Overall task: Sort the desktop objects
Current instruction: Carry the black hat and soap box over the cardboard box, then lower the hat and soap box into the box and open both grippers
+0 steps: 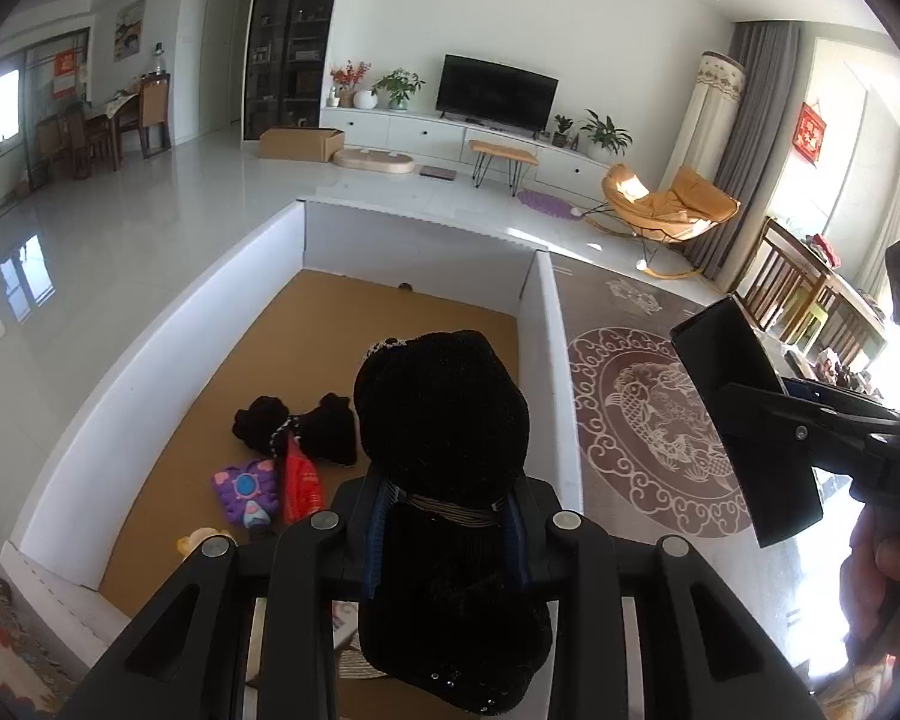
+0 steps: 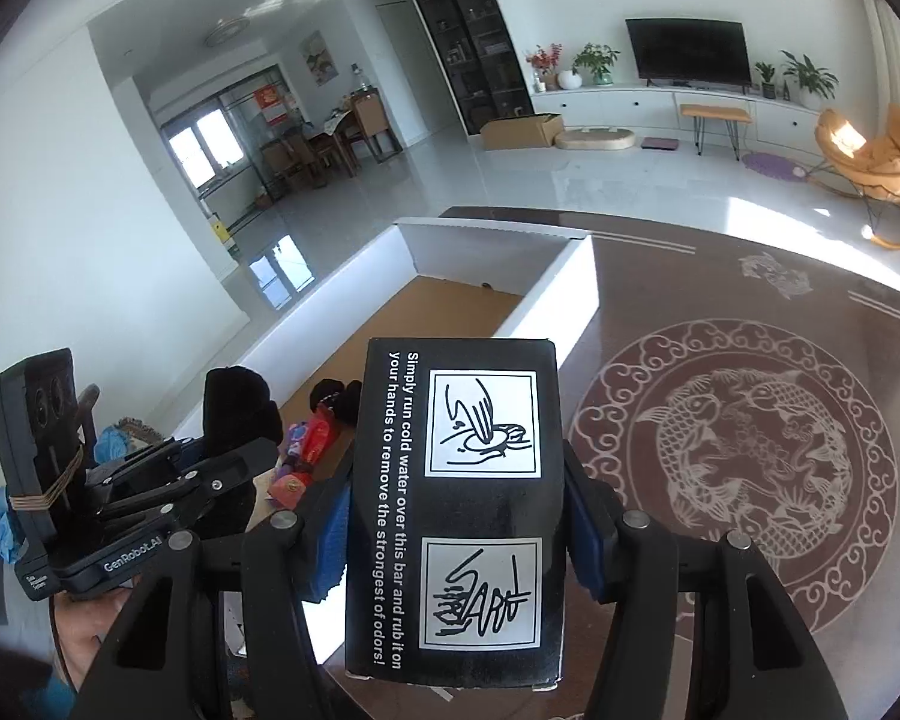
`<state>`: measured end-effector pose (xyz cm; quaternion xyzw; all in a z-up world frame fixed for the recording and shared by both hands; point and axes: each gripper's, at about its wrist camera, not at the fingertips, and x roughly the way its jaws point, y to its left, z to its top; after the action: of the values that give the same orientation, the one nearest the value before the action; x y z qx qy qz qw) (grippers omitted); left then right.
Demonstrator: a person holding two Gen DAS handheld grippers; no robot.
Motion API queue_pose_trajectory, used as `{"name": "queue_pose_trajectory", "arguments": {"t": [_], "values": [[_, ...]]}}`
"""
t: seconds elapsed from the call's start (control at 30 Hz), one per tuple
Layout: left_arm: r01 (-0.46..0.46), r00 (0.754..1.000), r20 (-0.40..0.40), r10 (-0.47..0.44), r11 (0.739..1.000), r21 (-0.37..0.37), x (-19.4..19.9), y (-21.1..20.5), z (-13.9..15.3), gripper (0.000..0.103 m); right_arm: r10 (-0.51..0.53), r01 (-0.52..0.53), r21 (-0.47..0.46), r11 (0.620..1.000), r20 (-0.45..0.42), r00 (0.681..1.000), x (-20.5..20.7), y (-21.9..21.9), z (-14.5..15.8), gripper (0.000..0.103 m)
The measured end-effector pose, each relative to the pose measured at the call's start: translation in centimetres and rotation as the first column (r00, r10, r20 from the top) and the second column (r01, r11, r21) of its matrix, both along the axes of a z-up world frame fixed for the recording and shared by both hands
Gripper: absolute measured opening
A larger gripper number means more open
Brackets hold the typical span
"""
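Observation:
My left gripper [image 1: 450,504] is shut on a black fuzzy hat [image 1: 444,414] and holds it above the white-walled cardboard box [image 1: 150,360]. Inside the box lie another black fuzzy item [image 1: 297,429], a red packet [image 1: 299,483], a purple toy [image 1: 246,489] and a yellow piece [image 1: 195,540]. My right gripper [image 2: 456,516] is shut on a black printed box [image 2: 456,510], held above the dark patterned table [image 2: 750,450] just right of the cardboard box wall [image 2: 564,294]. The left gripper [image 2: 210,468] with the hat shows in the right wrist view; the right gripper's black box [image 1: 744,414] shows in the left wrist view.
The table top carries a round fish pattern [image 1: 660,426]. Beyond lie a glossy white floor, a TV unit [image 1: 498,90], a wooden bench [image 1: 504,159] and an orange rocking chair [image 1: 666,204]. A patterned cloth [image 1: 0,630] lies left of the box.

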<state>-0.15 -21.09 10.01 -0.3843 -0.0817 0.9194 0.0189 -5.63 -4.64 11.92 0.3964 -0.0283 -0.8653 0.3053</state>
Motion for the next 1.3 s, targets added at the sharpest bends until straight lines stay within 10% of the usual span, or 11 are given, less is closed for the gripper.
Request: {"name": "queue_pose_trajectory", "arguments": {"t": [0.23,0.47,0.67,0.87,1.3], "values": [[-0.091,0.974,0.197,0.110,0.990,-0.104,-2.2,-5.6,-5.6,0.037,0.188,-0.194,0.099,0.976,0.067,0.980,0.0,-12.9,-5.2,0.060],[-0.161,0.978,0.112,0.174,0.980,-0.119,0.2,-5.7,-5.5,0.100,0.167,-0.177,0.118,0.977,0.093,0.982,-0.1,-13.2,-7.5,0.081],[-0.336,0.935,0.052,0.350,0.925,-0.177,0.5,-5.1,-3.3,0.100,0.077,-0.075,0.185,0.980,-0.002,0.997,-0.4,-9.5,-3.6,0.102],[-0.352,0.914,0.134,0.383,0.913,-0.207,1.0,-3.6,-2.6,0.100,0.030,-0.042,0.253,0.966,0.052,0.998,-0.6,-8.3,-2.9,0.103],[-0.403,0.909,0.014,0.417,0.886,-0.230,4.3,-3.0,-0.7,0.100,0.058,-0.070,0.255,0.964,0.054,0.997,-0.3,-9.9,-3.7,0.103]]}}
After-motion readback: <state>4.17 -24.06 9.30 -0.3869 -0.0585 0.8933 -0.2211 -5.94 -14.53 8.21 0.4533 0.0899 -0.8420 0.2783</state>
